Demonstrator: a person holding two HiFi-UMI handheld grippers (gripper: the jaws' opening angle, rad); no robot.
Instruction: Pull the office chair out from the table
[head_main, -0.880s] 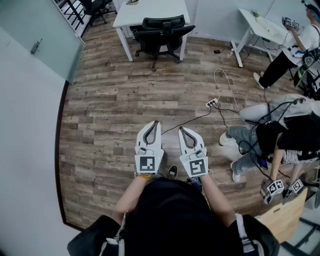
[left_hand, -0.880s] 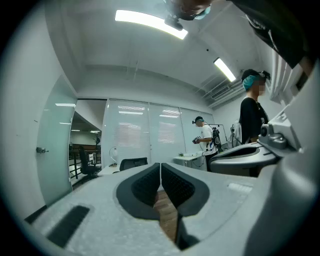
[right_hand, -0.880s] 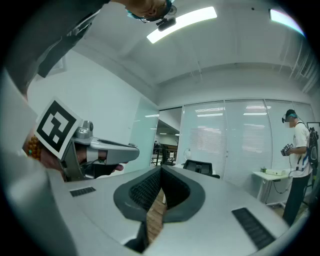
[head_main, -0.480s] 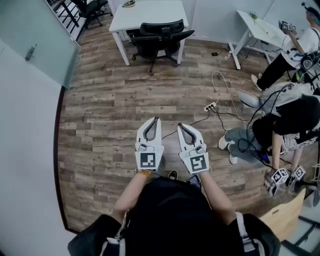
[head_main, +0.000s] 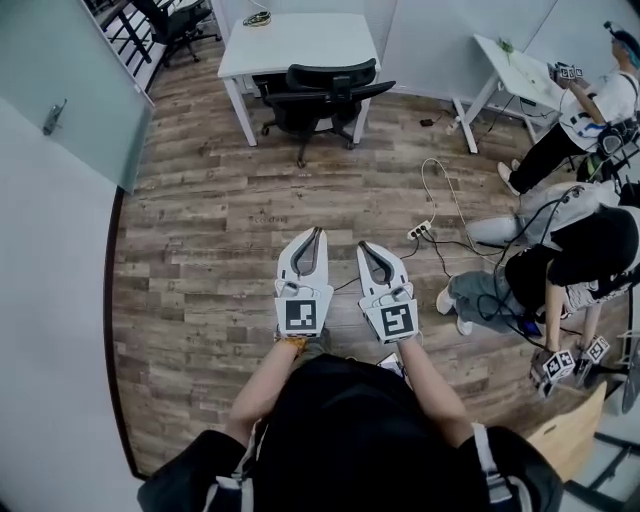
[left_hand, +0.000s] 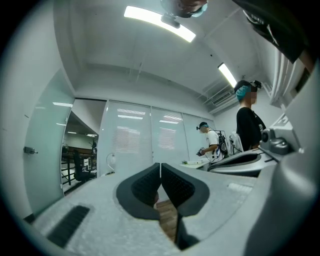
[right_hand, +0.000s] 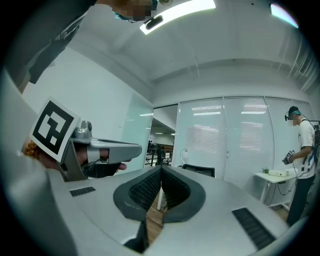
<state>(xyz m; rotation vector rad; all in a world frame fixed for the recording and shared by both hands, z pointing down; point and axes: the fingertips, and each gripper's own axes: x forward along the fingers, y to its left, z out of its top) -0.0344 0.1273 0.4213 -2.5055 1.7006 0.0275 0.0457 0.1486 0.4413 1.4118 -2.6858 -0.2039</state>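
**Head view.** The office chair (head_main: 325, 92) is standing at top centre, pushed in against the near edge of the white worktop (head_main: 300, 35), with its seat lying between the worktop's legs. Its backrest is facing the person. The backrest's long axis is running left to right along that edge, and the armrests are spreading to either side. A broad stretch of bare plank floor (head_main: 210, 215) is lying between the chair and the grippers. A frosted glass wall (head_main: 60, 90) is bounding this stretch on the left, and a power strip (head_main: 421, 232) with its white cable is lying at its right. The left gripper (head_main: 317, 234) and the right gripper (head_main: 363, 248) are pointing toward the chair, well apart from it. Each marker cube is showing a black-and-white square pattern.

**Left gripper view.** The fingers (left_hand: 145, 185) are meeting along a thin seam, with nothing between them. A standing person (left_hand: 248, 122) is showing at right.

**Right gripper view.** The fingers (right_hand: 145, 189) are pressing together, empty. The chair's dark backrest is showing just beyond them, to the right.
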